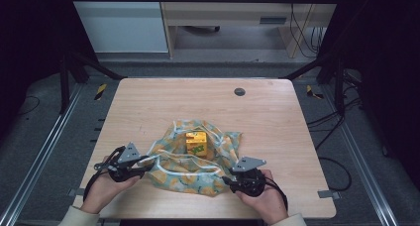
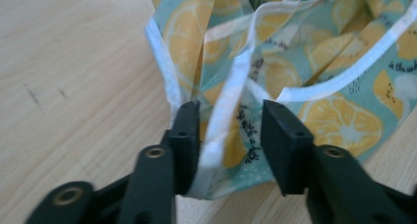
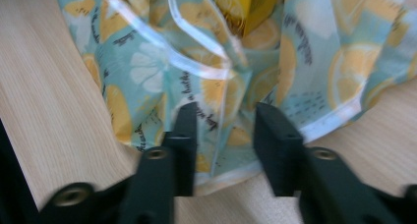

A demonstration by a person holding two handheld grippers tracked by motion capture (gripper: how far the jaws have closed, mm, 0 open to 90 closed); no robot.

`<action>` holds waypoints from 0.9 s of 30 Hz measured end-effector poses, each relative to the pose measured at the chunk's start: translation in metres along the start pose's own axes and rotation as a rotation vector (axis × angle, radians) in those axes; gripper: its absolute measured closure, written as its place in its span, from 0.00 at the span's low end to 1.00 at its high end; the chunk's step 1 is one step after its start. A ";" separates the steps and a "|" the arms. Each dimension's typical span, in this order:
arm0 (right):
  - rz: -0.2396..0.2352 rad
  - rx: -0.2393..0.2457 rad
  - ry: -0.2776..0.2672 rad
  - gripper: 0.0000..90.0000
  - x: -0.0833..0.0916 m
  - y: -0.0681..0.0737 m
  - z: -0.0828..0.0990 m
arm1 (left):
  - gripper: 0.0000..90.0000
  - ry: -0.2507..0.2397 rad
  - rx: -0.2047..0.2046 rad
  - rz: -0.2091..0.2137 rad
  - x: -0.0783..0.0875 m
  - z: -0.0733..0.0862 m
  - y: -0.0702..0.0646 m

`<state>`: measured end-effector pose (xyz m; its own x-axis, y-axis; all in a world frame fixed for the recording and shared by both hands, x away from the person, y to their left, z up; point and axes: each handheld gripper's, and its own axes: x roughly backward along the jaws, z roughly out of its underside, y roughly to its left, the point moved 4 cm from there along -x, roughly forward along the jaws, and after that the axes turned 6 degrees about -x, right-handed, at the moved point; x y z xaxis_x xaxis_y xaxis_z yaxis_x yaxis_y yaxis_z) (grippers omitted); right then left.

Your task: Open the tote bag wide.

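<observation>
Lemon-print cloth lying crumpled mid-table, a box sitting on it, both grippers straddling its near edge.

The teal cotton cloth with yellow lemon slices and white hem point(image 1: 194, 161) is cradling a small yellow carton point(image 1: 195, 142). The left gripper point(image 2: 230, 118) and right gripper point(image 3: 225, 117) are standing with jaws parted around folds, not pinching. Judging ahead, closing on only the thin hem risks slipping, and uneven lifting could be tipping the carton onto the light wooden table point(image 1: 148, 102).

- Table point(image 1: 148, 102): pale wood-grain top, smooth, matt.
- Lemon-print cloth point(image 1: 223, 141): thin, soft, crumpled fabric.
- Yellow carton point(image 1: 196, 142): printed card, slight sheen.
</observation>
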<state>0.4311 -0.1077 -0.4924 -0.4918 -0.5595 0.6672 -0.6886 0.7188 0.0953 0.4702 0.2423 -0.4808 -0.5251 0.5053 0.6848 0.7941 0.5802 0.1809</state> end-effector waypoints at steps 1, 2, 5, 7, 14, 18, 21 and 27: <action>0.003 0.001 -0.015 0.56 0.003 0.000 -0.003 | 0.61 -0.014 -0.002 -0.006 0.003 -0.003 0.000; 0.004 0.002 -0.034 0.52 0.007 0.001 -0.006 | 0.58 -0.023 -0.005 -0.010 0.007 -0.006 0.000; 0.007 0.002 -0.098 0.40 0.021 0.002 -0.021 | 0.51 -0.056 -0.007 -0.028 0.018 -0.015 -0.002; 0.011 0.006 -0.104 0.39 0.023 0.001 -0.025 | 0.49 -0.079 -0.004 -0.034 0.023 -0.021 -0.003; 0.048 0.038 -0.083 0.35 0.012 -0.011 -0.062 | 0.46 -0.102 -0.042 -0.055 0.035 -0.041 -0.008; 0.075 0.056 -0.047 0.37 -0.003 -0.017 -0.073 | 0.45 -0.087 -0.075 -0.072 0.034 -0.046 -0.011; 0.068 0.039 -0.030 0.40 -0.020 -0.025 -0.083 | 0.42 -0.089 -0.069 -0.082 0.036 -0.044 -0.007; 0.063 0.040 0.021 0.51 -0.038 -0.028 -0.084 | 0.37 -0.073 -0.055 -0.071 0.033 -0.036 0.001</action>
<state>0.5134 -0.0719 -0.4585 -0.5240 -0.5046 0.6862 -0.6777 0.7349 0.0229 0.4649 0.2367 -0.4323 -0.5997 0.5103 0.6164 0.7688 0.5811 0.2669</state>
